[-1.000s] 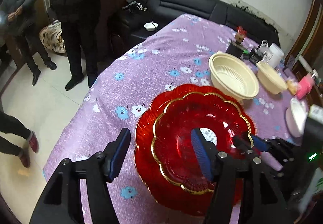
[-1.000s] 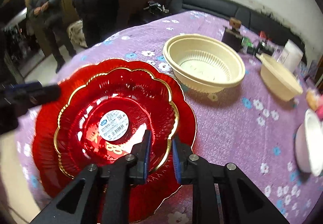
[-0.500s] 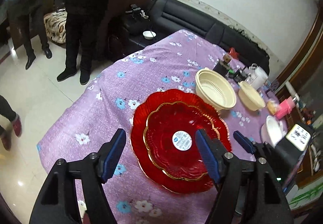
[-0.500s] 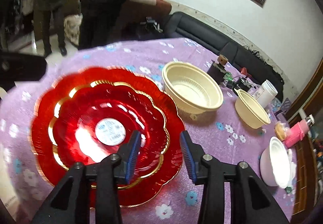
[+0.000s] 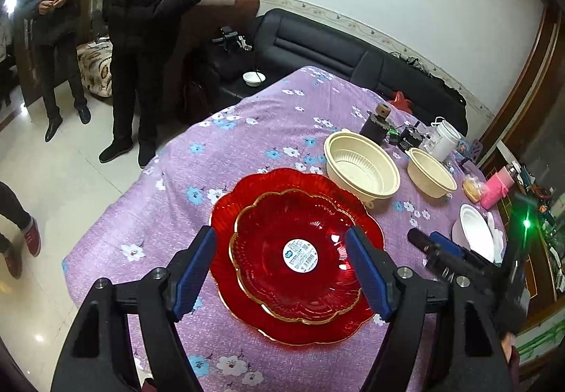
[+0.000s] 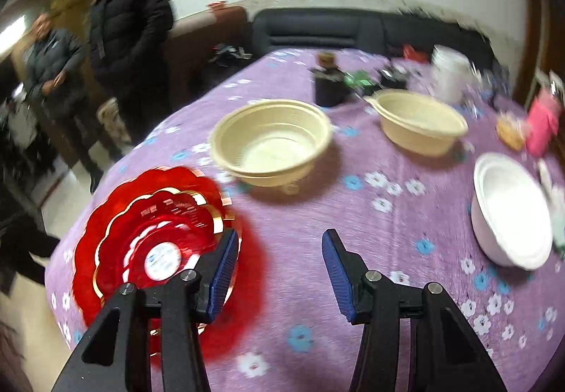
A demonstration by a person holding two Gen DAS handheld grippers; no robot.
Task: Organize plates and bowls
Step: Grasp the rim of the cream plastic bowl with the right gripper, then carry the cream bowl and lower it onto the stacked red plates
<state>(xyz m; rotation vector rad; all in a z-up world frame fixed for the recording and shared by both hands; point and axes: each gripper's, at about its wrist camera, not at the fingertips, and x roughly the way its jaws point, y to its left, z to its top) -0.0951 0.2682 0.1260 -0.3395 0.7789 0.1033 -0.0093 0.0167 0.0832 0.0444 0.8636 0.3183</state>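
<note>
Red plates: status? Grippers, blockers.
Left gripper and right gripper open, empty, jaws just widened. Red plates nested on tablecloth. Cream bowls apart, unstacked. Nothing blocking.

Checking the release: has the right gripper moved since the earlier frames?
Yes. The right gripper, jaws just opened and empty, has pulled off the red plates toward the cream bowl.

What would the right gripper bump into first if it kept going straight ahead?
Probably the bare purple tablecloth. The right gripper is open, empty and aimed down between the red plates and the white bowl. Depth is hard to judge.
</note>
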